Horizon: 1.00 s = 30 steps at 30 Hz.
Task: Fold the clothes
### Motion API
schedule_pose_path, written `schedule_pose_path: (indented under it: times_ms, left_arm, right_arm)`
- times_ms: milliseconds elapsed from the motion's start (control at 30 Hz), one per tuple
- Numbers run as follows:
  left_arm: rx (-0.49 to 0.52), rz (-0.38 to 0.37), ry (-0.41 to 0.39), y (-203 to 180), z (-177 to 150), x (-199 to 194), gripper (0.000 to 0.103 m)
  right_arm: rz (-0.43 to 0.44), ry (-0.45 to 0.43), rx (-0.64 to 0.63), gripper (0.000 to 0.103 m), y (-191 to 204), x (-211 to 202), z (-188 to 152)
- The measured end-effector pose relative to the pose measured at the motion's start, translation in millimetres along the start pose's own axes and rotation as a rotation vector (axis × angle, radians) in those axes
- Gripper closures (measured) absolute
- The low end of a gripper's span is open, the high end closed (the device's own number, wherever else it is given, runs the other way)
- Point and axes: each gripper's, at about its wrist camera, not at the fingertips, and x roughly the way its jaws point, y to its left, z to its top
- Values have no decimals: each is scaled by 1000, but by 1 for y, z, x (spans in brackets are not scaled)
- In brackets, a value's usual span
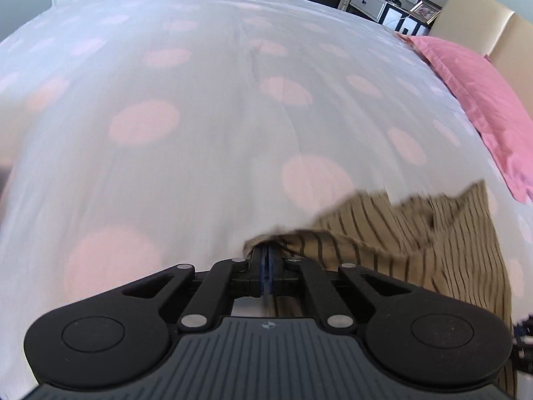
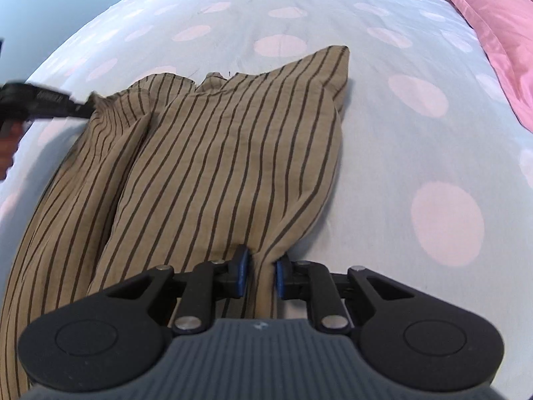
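Observation:
A tan garment with dark stripes [image 2: 226, 153] lies on the white bed cover with pink dots [image 2: 416, 153]. My right gripper [image 2: 261, 266] is shut on a bunched fold of the garment at its near edge. My left gripper [image 1: 266, 253] is shut on another corner of the same garment [image 1: 416, 240], which trails off to the right in the blurred left wrist view. The left gripper also shows in the right wrist view [image 2: 85, 108], pinching the garment's far left corner.
A pink pillow [image 1: 479, 100] lies at the bed's right side, also in the right wrist view [image 2: 499, 33]. A beige headboard [image 1: 483, 10] and a nightstand with a picture frame [image 1: 399, 13] stand beyond it.

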Motion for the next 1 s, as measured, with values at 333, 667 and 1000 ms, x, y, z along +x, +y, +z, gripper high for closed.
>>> schedule_pose_path:
  times_ms: [333,667,1000]
  left_arm:
    - [-23,101,-73,-3,29,1,101]
    - [-14,-218,109,21,-4,-24,59]
    - [-16,-176,-5,-12,5,-1,86]
  right_arm:
    - [14,-50,102,74,-17,27,55]
    - [37,-78,211,59,-47,38,99]
    - [-25,-121,-35,98,-2,28,103]
